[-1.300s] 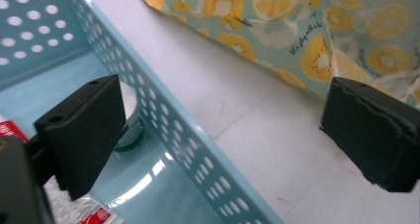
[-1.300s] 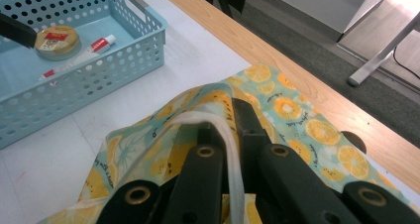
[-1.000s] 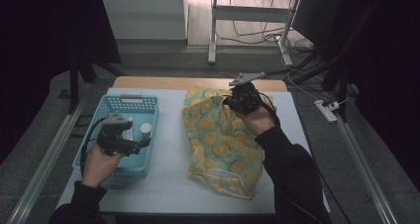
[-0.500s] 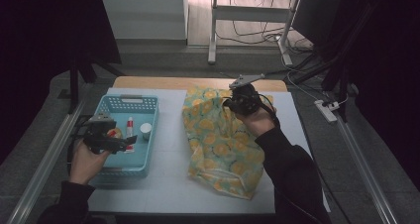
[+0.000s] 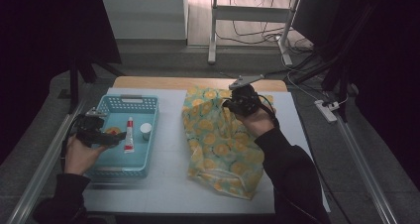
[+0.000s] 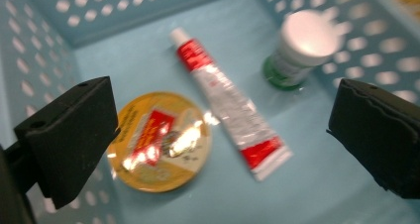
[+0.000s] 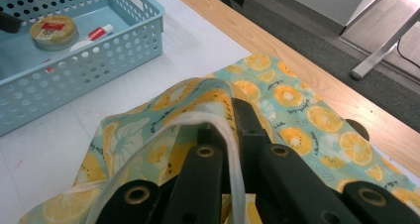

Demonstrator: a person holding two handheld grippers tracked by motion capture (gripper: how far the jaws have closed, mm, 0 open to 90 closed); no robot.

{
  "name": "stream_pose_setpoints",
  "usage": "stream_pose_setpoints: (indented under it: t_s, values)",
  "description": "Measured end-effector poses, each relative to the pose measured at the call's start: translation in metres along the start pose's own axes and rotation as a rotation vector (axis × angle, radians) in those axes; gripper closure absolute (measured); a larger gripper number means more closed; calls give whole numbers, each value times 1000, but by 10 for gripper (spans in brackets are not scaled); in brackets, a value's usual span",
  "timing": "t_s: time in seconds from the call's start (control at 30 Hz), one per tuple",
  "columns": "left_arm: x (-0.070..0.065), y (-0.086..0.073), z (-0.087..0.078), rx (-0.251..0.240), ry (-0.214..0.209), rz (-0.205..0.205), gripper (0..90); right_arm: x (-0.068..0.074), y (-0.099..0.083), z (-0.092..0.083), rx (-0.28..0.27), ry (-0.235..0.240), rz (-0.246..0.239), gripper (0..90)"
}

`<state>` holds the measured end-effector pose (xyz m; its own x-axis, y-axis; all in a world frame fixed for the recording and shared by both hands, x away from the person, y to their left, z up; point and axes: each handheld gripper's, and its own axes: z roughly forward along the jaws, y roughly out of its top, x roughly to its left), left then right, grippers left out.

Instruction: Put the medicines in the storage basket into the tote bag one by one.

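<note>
While your right gripper (image 7: 218, 135) pinches the bag (image 5: 218, 140) rim up, your left gripper (image 6: 223, 130), jaws apart, hovers over the tin (image 6: 161, 142); next, drop and clamp it.

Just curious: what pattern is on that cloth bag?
Orange slices on pale teal; the cloth bag shows best in the right gripper view.

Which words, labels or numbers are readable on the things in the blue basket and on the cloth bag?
None is readable.
Round yellow tin: red label, print blurred.
Tube: red and silver, print blurred.
White-capped jar: green label, too blurred.
Cloth bag: tiny script beside the orange slices, too small.
</note>
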<state>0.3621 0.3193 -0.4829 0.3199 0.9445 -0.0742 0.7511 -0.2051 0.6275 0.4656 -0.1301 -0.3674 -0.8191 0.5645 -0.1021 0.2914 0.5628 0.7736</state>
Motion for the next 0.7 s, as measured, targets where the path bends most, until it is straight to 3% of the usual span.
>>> stream_pose_setpoints:
  t_s: [0.07,0.33,0.4,0.57,0.7]
  values:
    - [4,3,6,31,5,-25,0,0,0,0,1,1,-1,893]
    - [6,16,28,139,31,-52,0,1,-1,1,1,5,-1,894]
    - [4,18,32,166,49,-34,0,1,-2,1,1,4,0,893]
    - [0,19,42,207,32,-14,22,-1,-4,0,-2,6,7,893]
    - [-1,19,48,242,46,-33,61,-1,-4,0,-2,6,6,894]
